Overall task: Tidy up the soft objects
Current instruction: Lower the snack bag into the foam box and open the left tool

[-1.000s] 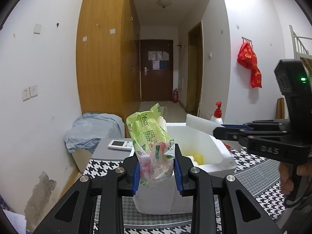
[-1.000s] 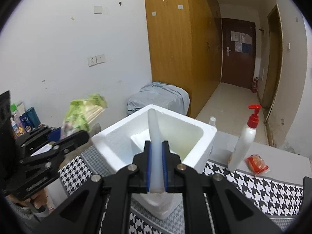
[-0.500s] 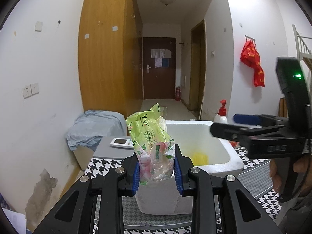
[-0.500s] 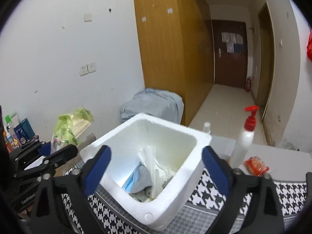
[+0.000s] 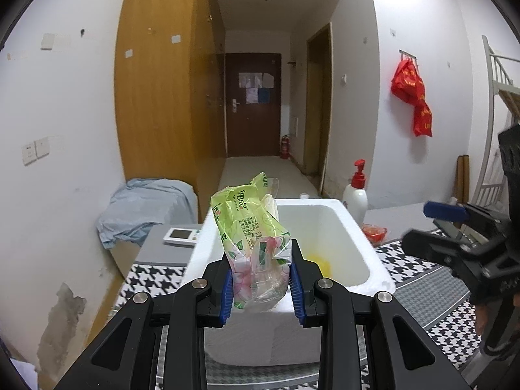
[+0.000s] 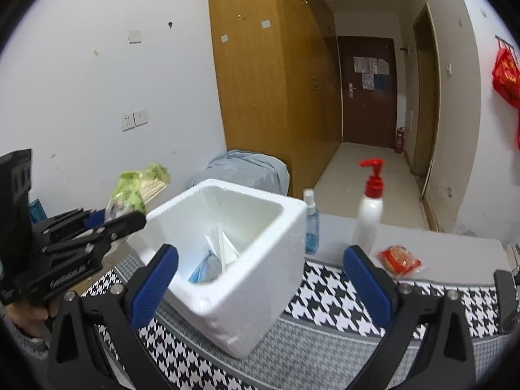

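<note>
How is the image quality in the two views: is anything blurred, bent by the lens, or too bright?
Left wrist view: sharp in the middle, the green packet is clear; the wardrobe bows outward and the corners go black. Right wrist view: softer, the other tool at the left edge looks blurred; the doorway leans; the foam box is very bright, so its inside loses detail.

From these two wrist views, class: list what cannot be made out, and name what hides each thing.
- Foam box contents: in the right wrist view the near wall hides most; in the left wrist view the green packet blocks them.
- Green packet's print: too small in both views.
- Right gripper: cut off by the left wrist view's edge.
- Papers on the far door: too small.
</note>
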{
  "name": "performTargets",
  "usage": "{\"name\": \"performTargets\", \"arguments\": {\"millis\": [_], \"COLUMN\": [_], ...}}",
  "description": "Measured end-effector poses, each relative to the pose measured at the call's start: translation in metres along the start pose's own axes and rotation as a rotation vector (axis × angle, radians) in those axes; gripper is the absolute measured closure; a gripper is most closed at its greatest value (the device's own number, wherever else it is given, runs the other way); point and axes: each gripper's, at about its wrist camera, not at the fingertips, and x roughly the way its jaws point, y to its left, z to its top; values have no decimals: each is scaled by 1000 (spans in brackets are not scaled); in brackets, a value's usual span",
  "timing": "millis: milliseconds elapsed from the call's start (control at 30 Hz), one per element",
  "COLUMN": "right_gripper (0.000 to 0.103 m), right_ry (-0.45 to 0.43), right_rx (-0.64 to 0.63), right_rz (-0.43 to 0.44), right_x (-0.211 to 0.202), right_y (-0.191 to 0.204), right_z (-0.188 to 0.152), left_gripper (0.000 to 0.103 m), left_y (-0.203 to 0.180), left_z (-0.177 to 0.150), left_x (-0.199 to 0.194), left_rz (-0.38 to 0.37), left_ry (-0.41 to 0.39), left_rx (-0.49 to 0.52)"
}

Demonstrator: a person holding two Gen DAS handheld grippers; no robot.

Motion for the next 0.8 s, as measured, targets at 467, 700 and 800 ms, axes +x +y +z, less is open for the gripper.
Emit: {"name": "performTargets", "arguments": {"millis": [467, 700, 800], "right_gripper": [0, 0, 0], "right_ry": [2, 25, 28], "right_rx": [54, 87, 102], "right_rz": [-70, -95, -108], "right_x": [-32, -39, -42], "right_y": [-30, -41, -45], "right_z": [-22, -31, -37], "left_gripper": [72, 72, 72], "left_y": [-26, -33, -34], "left_z": [10, 16, 15], "left_x": [27, 42, 49], "left_rz": [-49, -36, -35], "left_ry": [29, 44, 57], "left_rx": [24, 39, 47]}}
